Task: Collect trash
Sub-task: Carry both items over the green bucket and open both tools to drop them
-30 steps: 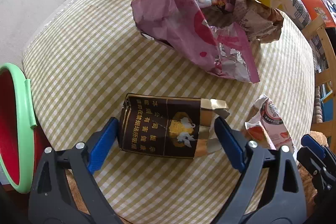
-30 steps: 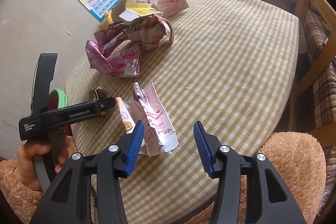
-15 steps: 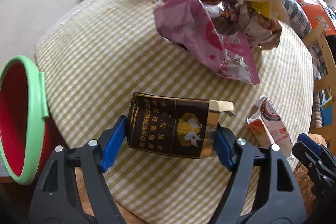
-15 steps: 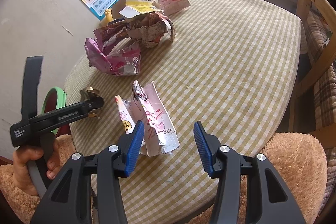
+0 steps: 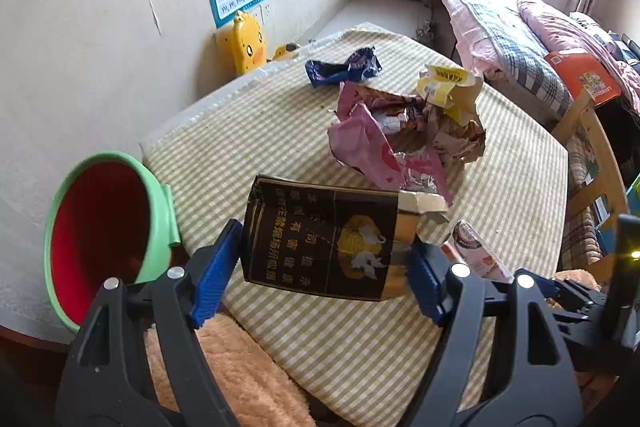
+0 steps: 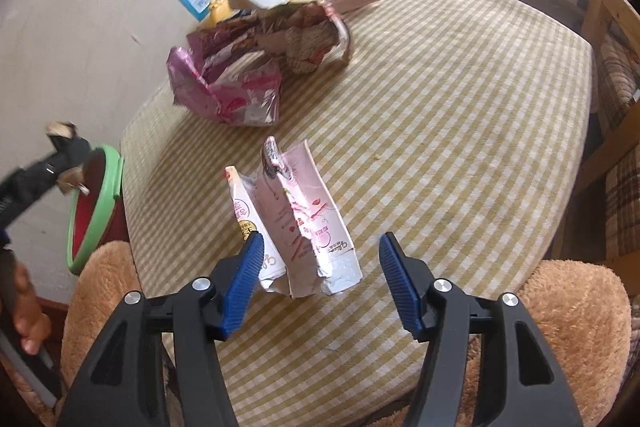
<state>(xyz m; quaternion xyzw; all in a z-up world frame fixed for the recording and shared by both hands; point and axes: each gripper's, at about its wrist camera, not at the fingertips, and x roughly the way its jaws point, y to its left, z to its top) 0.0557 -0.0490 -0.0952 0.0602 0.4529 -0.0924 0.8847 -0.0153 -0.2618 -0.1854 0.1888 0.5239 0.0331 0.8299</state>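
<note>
At the left edge of the left wrist view sits a bin [image 5: 108,227]. In the lower centre the left hand-held gripper [image 5: 320,267] clamps a black pack [image 5: 320,239] above the table [image 5: 360,339]. In the right wrist view's lower centre, the right hand-held gripper [image 6: 320,279] is opening around a pink carton [image 6: 304,223].

The table [image 6: 460,115] wears a checked cloth that looks soft and matt. The black box [image 5: 320,243] is smooth, a bit shiny card with gold print. The pink wrapper [image 5: 372,151] is crinkly, shiny foil. The bucket [image 5: 160,199] is smooth plastic. The torn carton [image 6: 304,219] is creased paper card. The blanket [image 6: 568,307] looks fluffy.
</note>
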